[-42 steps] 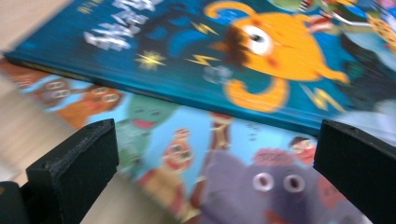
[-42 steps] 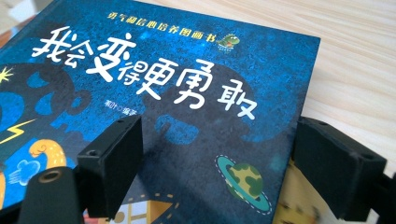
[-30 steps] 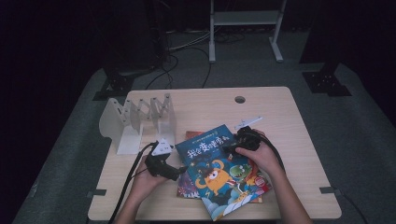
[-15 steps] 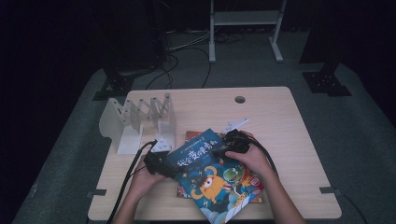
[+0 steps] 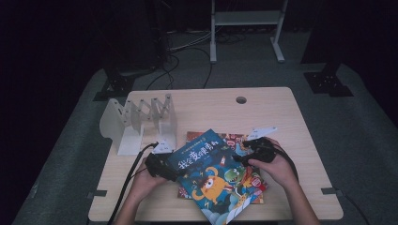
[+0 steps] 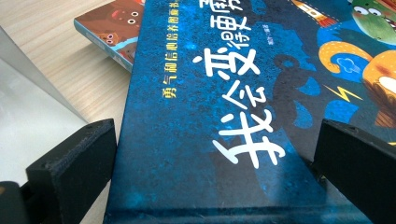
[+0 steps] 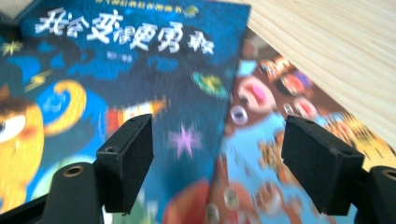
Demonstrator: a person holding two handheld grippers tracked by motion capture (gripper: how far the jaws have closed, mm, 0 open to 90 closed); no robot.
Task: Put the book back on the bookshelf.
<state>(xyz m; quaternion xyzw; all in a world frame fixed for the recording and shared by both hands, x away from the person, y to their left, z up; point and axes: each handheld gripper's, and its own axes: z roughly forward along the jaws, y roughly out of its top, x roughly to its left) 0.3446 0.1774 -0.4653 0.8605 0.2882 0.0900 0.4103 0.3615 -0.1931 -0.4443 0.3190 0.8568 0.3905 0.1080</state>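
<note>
Blue book [image 5: 211,173] is being supported askew on a second picture book [image 5: 248,180] near the table's [image 5: 206,105] front edge. Its spine edge is being straddled by the left gripper [image 5: 170,174], jaws wide, pads clear. The right gripper [image 5: 240,158] is being held over the book's right edge; its jaws have just been closing, still gapped, gripping nothing.

blue book [image 5: 213,180] tilted on stack; left gripper [image 5: 164,168] at its corner
</note>
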